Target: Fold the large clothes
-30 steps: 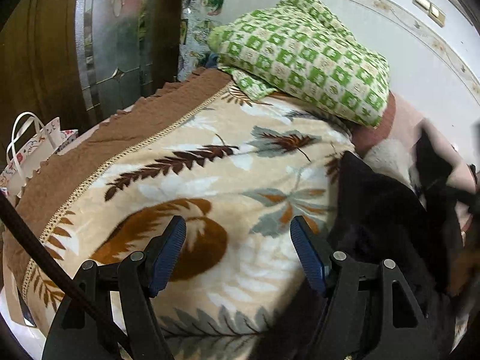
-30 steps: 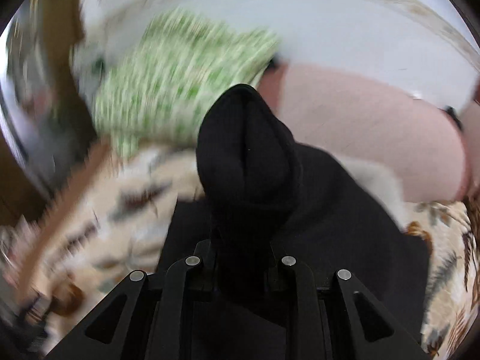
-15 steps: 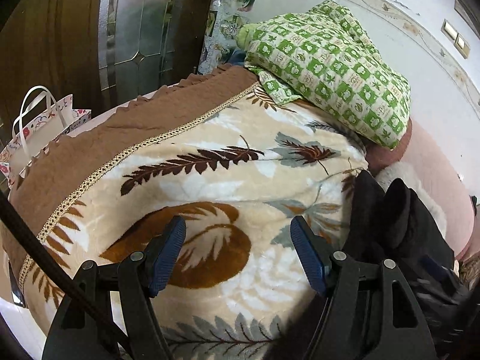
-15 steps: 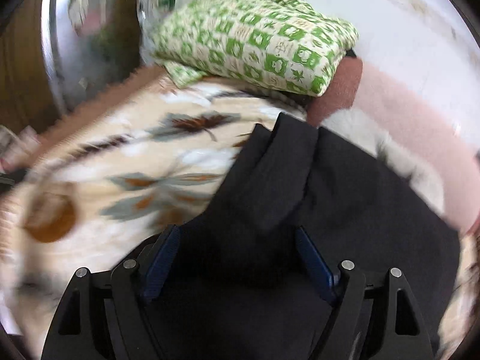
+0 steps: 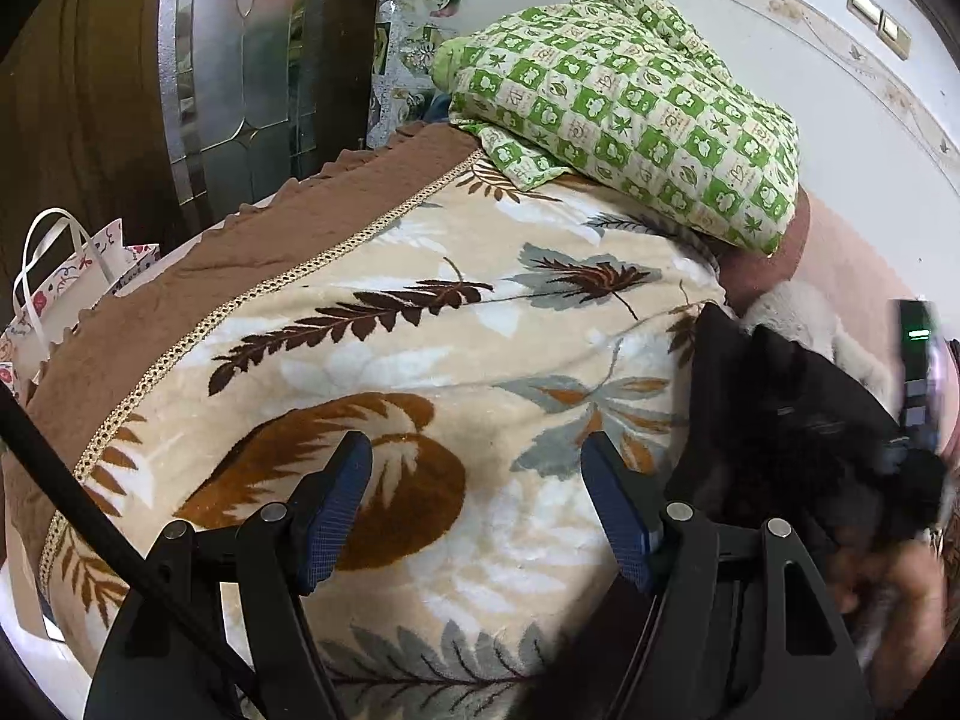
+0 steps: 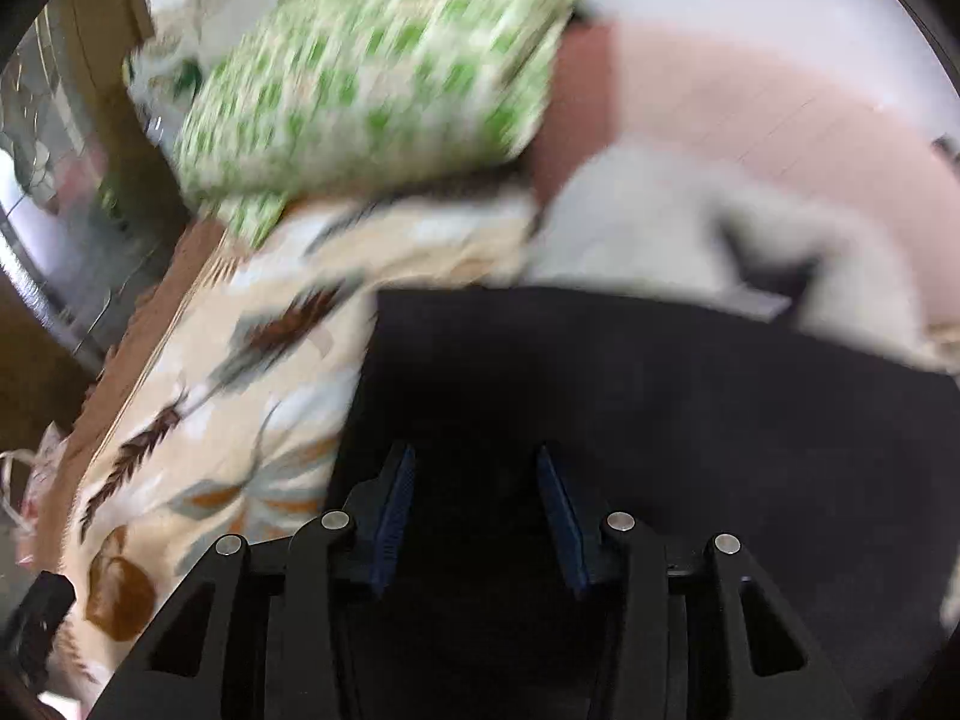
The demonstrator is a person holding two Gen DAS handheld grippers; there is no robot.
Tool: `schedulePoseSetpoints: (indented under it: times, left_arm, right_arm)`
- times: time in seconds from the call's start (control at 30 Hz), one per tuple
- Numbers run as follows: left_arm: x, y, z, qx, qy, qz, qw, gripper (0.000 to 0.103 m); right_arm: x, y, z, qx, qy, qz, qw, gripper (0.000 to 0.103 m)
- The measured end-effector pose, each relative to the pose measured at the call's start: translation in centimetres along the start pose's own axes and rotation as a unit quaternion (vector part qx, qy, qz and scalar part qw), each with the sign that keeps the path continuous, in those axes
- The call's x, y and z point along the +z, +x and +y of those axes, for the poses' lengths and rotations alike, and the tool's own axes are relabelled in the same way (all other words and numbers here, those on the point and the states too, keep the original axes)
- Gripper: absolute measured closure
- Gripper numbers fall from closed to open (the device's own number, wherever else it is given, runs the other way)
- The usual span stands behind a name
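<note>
Black cloth, the garment (image 6: 630,396), lies spread on the leaf-patterned blanket (image 5: 420,360) toward the bed's right side, its far edge running roughly crosswise near a white fluffy throw (image 6: 690,222) and a pink cover (image 6: 750,102). Straight over it hangs the right gripper (image 6: 474,498), fingers partly spread with only dark fabric showing between them; nothing looks pinched, though the picture is smeared by motion and contact cannot be judged. In the left wrist view the same garment (image 5: 774,420) sits off to the right of the left gripper (image 5: 477,498), which is spread wide over bare blanket and holds nothing. The right hand is thus the nearer, and probably the one to take the next fold; the left would have to cross rightward to reach the near left edge. A green checked quilt (image 5: 630,114) is piled at the head, well apart from both.
</note>
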State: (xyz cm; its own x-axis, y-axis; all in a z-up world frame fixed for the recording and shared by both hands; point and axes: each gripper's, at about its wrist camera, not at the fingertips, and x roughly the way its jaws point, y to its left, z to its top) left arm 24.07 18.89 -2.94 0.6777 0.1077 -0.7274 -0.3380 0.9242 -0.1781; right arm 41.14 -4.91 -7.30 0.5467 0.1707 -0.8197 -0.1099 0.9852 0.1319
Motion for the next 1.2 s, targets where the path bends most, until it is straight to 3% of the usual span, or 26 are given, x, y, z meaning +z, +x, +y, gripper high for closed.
schedulePoseSetpoints:
  times: [0.1, 0.2, 0.27, 0.4, 0.57, 0.7, 0.83, 1.1, 1.2]
  left_arm:
    - [0.0, 0.4, -0.3, -0.002, 0.004, 0.005, 1.0000, 0.032]
    - [-0.3, 0.6, -0.9, -0.011, 0.017, 0.004, 0.9998, 0.032]
    - [-0.6, 0.7, -1.5, -0.019, 0.034, 0.007, 0.9992, 0.032]
    - [-1.4, 1.2, -2.9, -0.032, 0.067, 0.036, 0.9966, 0.032]
    - [-2.7, 1.5, -4.2, -0.062, 0.097, 0.069, 0.9910, 0.032]
    - [-3.7, 2.2, -4.8, -0.077, 0.113, 0.098, 0.9858, 0.032]
    - [-4.5, 2.6, -5.4, -0.061, 0.127, 0.104, 0.9846, 0.032]
    - [-6.1, 1.7, -6.9, -0.023, 0.186, 0.088, 0.9784, 0.032]
    - [-6.9, 1.1, -7.4, -0.008, 0.205, 0.076, 0.9757, 0.032]
  right_arm:
    - [-0.7, 2.0, 2.4, -0.037, -0.060, 0.008, 0.997, 0.022]
    - [-1.4, 0.7, 3.8, -0.060, -0.106, -0.001, 0.993, 0.021]
    - [-2.3, -2.5, 3.1, -0.030, -0.103, -0.022, 0.994, 0.021]
    - [-5.3, -9.0, -2.3, 0.012, -0.042, -0.044, 0.998, 0.020]
    - [-10.6, -14.4, -12.3, -0.021, 0.057, -0.041, 0.997, 0.020]
    - [-16.1, -19.1, -21.2, -0.073, 0.147, -0.049, 0.985, 0.018]
    - [-21.5, -22.2, -28.0, -0.110, 0.232, -0.053, 0.965, 0.017]
    - [-28.5, -23.5, -33.4, -0.102, 0.334, -0.054, 0.936, 0.016]
    - [-29.5, -24.8, -32.7, -0.135, 0.341, -0.080, 0.927, 0.016]
